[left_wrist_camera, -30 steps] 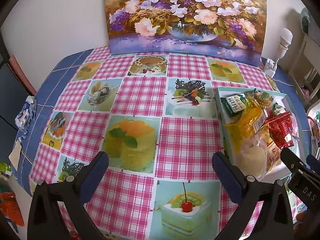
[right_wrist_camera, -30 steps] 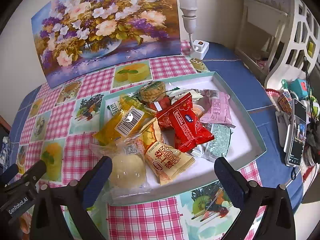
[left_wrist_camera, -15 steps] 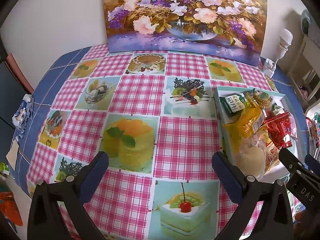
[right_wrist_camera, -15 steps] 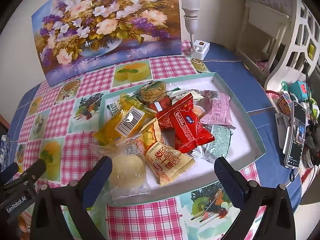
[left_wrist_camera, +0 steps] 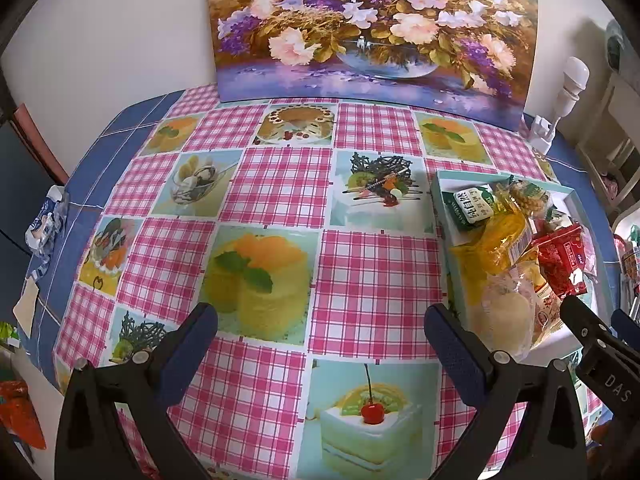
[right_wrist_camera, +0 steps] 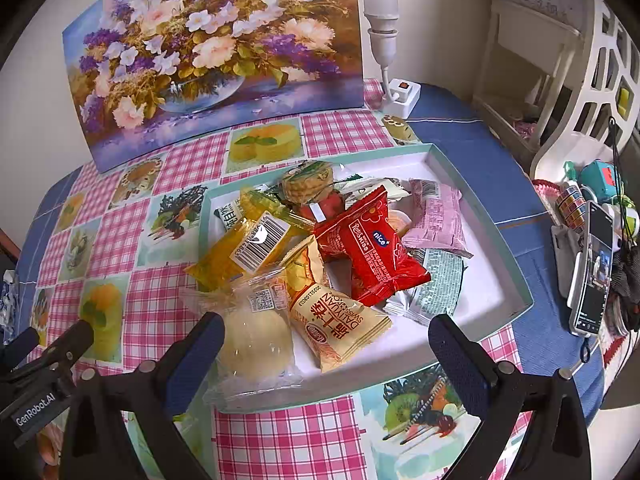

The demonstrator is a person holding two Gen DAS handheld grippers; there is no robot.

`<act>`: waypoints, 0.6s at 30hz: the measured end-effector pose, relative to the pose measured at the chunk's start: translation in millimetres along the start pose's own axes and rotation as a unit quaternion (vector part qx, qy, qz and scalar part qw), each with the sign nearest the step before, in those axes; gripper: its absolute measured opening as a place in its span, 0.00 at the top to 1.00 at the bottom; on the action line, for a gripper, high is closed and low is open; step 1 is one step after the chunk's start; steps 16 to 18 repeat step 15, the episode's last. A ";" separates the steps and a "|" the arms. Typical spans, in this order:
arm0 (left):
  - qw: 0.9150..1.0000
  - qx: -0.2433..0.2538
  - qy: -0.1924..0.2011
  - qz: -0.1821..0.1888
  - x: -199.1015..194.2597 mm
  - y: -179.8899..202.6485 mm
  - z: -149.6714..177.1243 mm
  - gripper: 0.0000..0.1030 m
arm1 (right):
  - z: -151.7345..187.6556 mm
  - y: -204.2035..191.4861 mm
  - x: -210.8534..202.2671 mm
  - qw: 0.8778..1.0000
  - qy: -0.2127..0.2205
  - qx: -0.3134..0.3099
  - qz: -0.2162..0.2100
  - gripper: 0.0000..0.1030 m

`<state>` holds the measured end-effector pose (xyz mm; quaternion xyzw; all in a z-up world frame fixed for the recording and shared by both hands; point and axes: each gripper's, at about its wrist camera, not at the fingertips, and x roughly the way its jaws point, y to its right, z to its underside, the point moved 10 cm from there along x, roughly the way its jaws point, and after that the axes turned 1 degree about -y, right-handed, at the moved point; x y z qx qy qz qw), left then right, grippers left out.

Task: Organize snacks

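Observation:
A shallow white tray with a teal rim (right_wrist_camera: 516, 280) holds a heap of snack packets: a red packet (right_wrist_camera: 368, 252), a yellow barcoded packet (right_wrist_camera: 248, 252), a clear bag with a pale bun (right_wrist_camera: 256, 340), an orange-yellow packet (right_wrist_camera: 340, 328), a pink packet (right_wrist_camera: 438, 220) and a round cookie pack (right_wrist_camera: 308, 180). My right gripper (right_wrist_camera: 326, 346) is open at the tray's near edge, over the bun and orange-yellow packet. In the left wrist view the tray (left_wrist_camera: 440, 188) lies at the right. My left gripper (left_wrist_camera: 320, 336) hangs open over bare tablecloth, holding nothing.
A pink checked tablecloth with cake pictures (left_wrist_camera: 360, 264) covers the table. A flower painting (right_wrist_camera: 216, 48) leans on the wall behind. A lamp (right_wrist_camera: 384, 40) stands at the back. A phone (right_wrist_camera: 592, 272) and clutter lie right of the tray. A crumpled wrapper (left_wrist_camera: 48, 220) sits at the left edge.
Both views shift only slightly; the left gripper has drifted a little back from the table. Both grippers stay open and no snack has moved.

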<state>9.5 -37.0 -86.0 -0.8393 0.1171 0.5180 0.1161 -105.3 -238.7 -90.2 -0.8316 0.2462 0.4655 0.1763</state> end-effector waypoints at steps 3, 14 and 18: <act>1.000 -0.001 -0.001 0.000 0.6 -0.2 0.5 0.00 | 0.3 -0.2 0.3 1.000 -0.001 0.000 0.000 0.00; 1.000 0.003 0.008 -0.001 -1.0 1.3 0.4 0.00 | 2.1 -1.6 2.2 1.000 -0.005 0.001 0.001 0.00; 1.000 0.002 0.007 -0.001 -0.9 0.9 0.2 0.00 | 2.5 -1.6 2.0 1.000 -0.005 0.001 0.001 0.00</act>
